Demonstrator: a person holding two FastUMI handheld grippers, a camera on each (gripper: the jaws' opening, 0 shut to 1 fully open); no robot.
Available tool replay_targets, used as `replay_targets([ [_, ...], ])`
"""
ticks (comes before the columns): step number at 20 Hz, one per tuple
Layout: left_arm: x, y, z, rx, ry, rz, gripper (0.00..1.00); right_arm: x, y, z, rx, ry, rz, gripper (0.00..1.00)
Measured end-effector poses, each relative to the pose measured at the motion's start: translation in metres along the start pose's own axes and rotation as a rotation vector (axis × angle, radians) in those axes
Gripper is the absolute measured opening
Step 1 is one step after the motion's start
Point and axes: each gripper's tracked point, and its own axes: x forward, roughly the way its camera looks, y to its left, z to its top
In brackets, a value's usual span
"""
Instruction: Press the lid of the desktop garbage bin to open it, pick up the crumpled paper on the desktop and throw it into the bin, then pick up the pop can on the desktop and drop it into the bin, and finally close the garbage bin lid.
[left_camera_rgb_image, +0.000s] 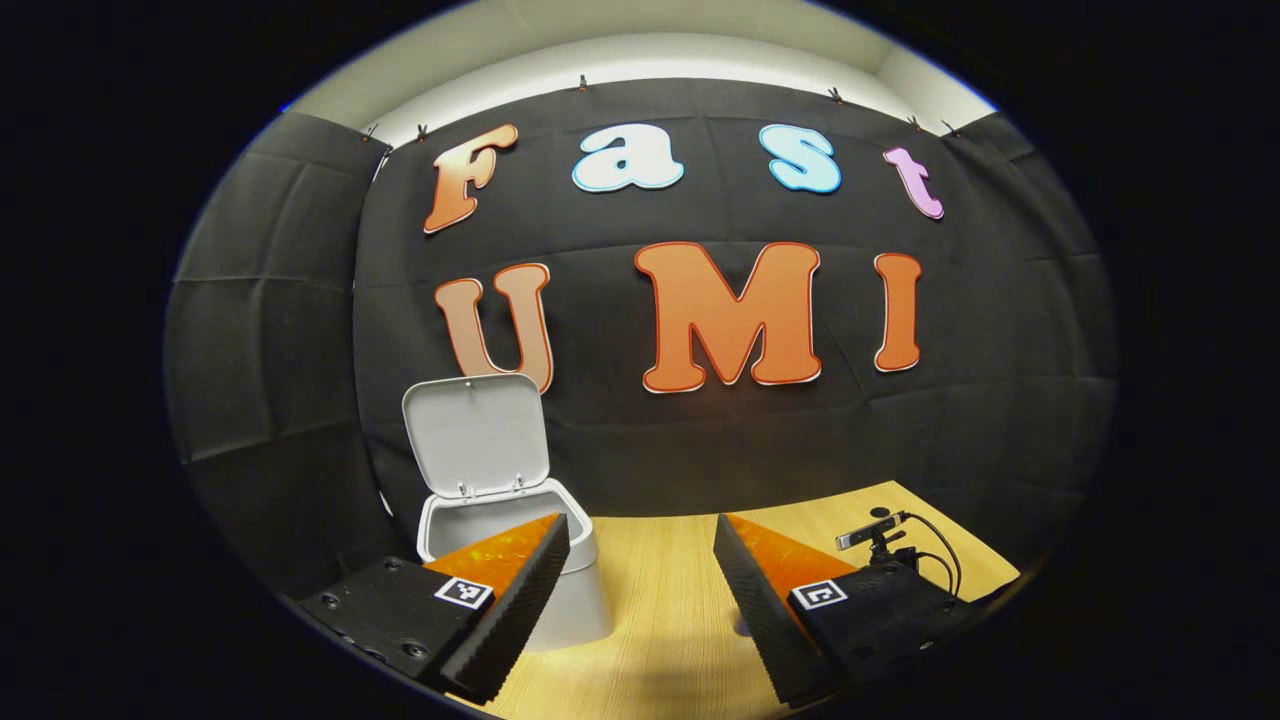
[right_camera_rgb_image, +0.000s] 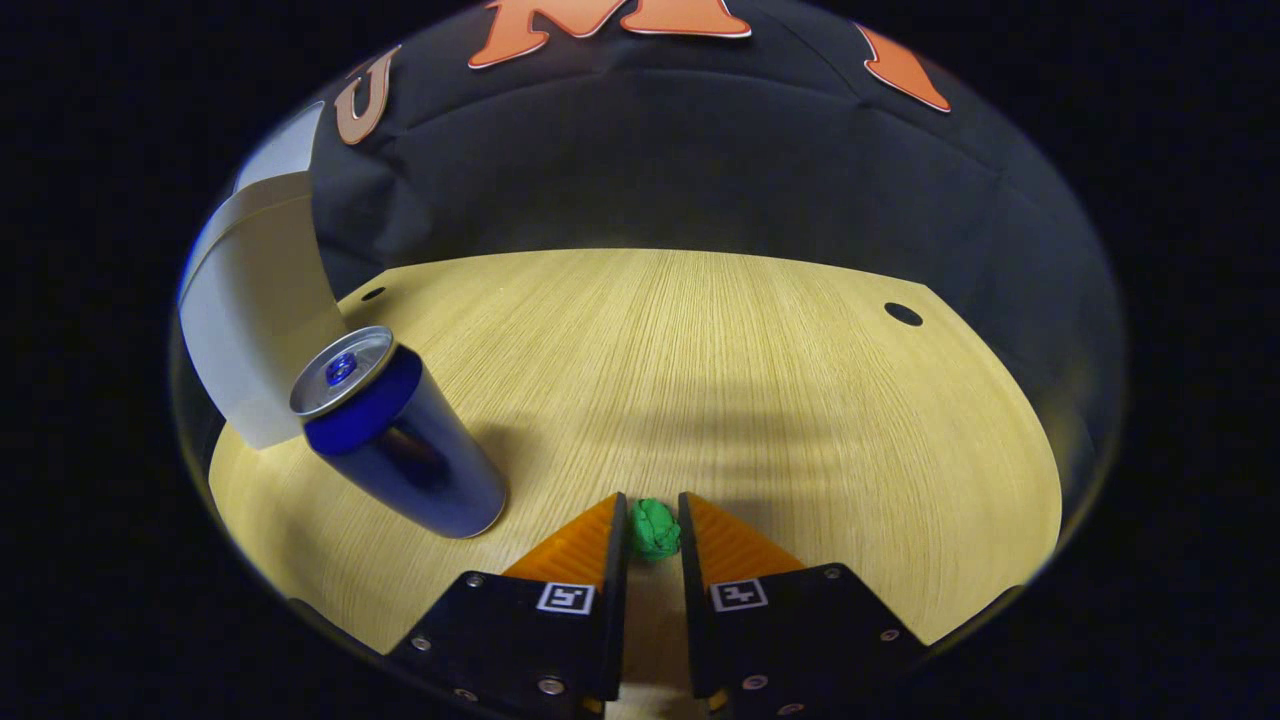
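In the right gripper view the right gripper (right_camera_rgb_image: 653, 515) sits at 6 o'clock, low over the wooden table (right_camera_rgb_image: 760, 380), its two fingers drawn close together with the green paper ball (right_camera_rgb_image: 654, 528) caught between their tips; both fingers appear to touch the ball, one on each side, and the ball seems to rest on the table or just above it (the view does not settle which). The blue can (right_camera_rgb_image: 400, 435) stands upright on the table at about 9 o'clock from the ball, near it but clearly apart, with its silver top and pull tab facing up. Behind the can, at roughly 10 o'clock, the pale side of the bin (right_camera_rgb_image: 262, 320) rises along the edge of the view, just beside the can. Two dark round holes mark the far part of the table, one at 11 o'clock and one at 2 o'clock. In the left gripper view the left gripper (left_camera_rgb_image: 640, 540) is held with its fingers spread wide and nothing between them, raised above the table (left_camera_rgb_image: 660, 600). The bin (left_camera_rgb_image: 580, 600) stands at about 8 o'clock, partly behind the left finger, with its lid (left_camera_rgb_image: 475, 435) tipped up and standing open against the black cloth wall (left_camera_rgb_image: 700, 440). A small camera on a stand (left_camera_rgb_image: 872, 530) with trailing cables sits on the table at 4 o'clock.
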Motion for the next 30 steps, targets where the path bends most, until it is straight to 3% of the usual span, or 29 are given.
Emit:
replay_targets([
  [3,0.001,-0.003,-0.001,-0.001,0.001,-0.009,0.93,-0.004,0.001,0.0,0.001,0.0,0.007,0.14],
  [5,0.002,-0.005,0.0,-0.003,-0.005,-0.014,0.93,-0.012,-0.001,0.006,0.011,-0.011,0.008,0.12],
  [8,0.001,-0.008,0.002,-0.011,-0.016,-0.024,0.92,-0.037,0.0,0.034,0.055,-0.079,0.022,0.11],
  [18,-0.004,0.014,0.002,-0.085,-0.061,-0.012,0.92,-0.141,0.022,0.126,0.01,-0.303,0.065,0.11],
  [30,-0.027,0.073,-0.003,-0.135,-0.104,0.092,0.92,-0.219,0.137,0.236,-0.08,-0.493,0.298,0.11],
])
